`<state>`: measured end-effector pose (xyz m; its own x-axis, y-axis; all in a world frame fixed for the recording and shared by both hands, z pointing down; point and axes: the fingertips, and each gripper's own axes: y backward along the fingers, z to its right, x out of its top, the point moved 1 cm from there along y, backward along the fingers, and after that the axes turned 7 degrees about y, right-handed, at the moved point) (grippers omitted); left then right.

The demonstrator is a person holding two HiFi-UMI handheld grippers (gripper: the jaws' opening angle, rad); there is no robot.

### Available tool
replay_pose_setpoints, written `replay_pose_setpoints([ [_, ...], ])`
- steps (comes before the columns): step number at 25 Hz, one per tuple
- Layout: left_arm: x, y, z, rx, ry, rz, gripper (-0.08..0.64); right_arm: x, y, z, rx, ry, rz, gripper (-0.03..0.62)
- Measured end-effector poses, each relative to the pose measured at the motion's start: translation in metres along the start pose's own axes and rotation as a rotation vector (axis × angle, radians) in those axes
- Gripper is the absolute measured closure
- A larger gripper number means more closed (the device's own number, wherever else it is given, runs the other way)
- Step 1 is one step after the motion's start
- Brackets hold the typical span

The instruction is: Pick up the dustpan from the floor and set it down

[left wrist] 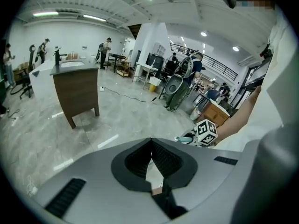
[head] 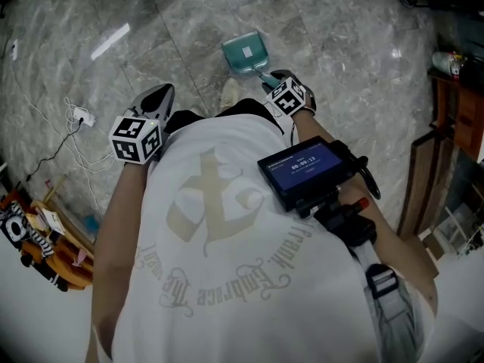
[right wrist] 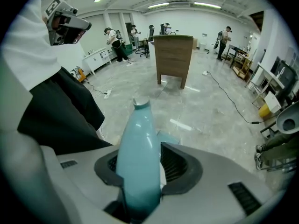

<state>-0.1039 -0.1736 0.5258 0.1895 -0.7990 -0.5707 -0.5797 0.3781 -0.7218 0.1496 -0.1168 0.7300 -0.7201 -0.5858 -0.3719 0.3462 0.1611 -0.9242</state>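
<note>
Right gripper [head: 272, 80] points steeply down.

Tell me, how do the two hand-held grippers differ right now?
Right gripper: jaws apart around the teal dustpan handle; left gripper: jaws together, empty. Right gripper is at the dustpan on the floor; left gripper is away from it. Both carry a marker cube.

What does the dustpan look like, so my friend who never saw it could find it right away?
Look down at the shiny grey stone floor. Just past the person's pale shoe lies the dustpan, with its long handle running back between the open jaws of the right tool. It is the only blue-green thing on that floor, and it is shaped like a flat scoop.
</note>
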Motion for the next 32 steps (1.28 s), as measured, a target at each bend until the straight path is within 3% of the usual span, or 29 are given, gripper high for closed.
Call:
replay_pose_setpoints([
  [15, 0.035, -0.034, -0.013, -0.102, -0.072, -0.012, 0.548, -0.016, 0.021, 0.02, -0.081, -0.129, -0.017, 0.391],
  [20, 0.016, 0.005, -0.016, -0.146, -0.102, 0.016, 0.548, -0.009, 0.05, -0.016, -0.179, -0.172, -0.001, 0.391],
  [27, 0.02, 0.007, -0.009, -0.215, -0.15, 0.022, 0.548, 0.006, 0.082, -0.017, -0.289, -0.203, 0.061, 0.396],
  [29, 0.021, 0.006, -0.008, -0.233, -0.164, 0.021, 0.548, 0.017, 0.093, -0.016, -0.329, -0.226, 0.101, 0.424],
  [31, 0.022, 0.005, -0.007, -0.252, -0.179, 0.019, 0.548, 0.029, 0.103, -0.015, -0.369, -0.271, 0.159, 0.515],
  [32, 0.022, 0.004, -0.006, -0.264, -0.188, 0.018, 0.548, 0.035, 0.109, -0.014, -0.39, -0.302, 0.194, 0.528],
])
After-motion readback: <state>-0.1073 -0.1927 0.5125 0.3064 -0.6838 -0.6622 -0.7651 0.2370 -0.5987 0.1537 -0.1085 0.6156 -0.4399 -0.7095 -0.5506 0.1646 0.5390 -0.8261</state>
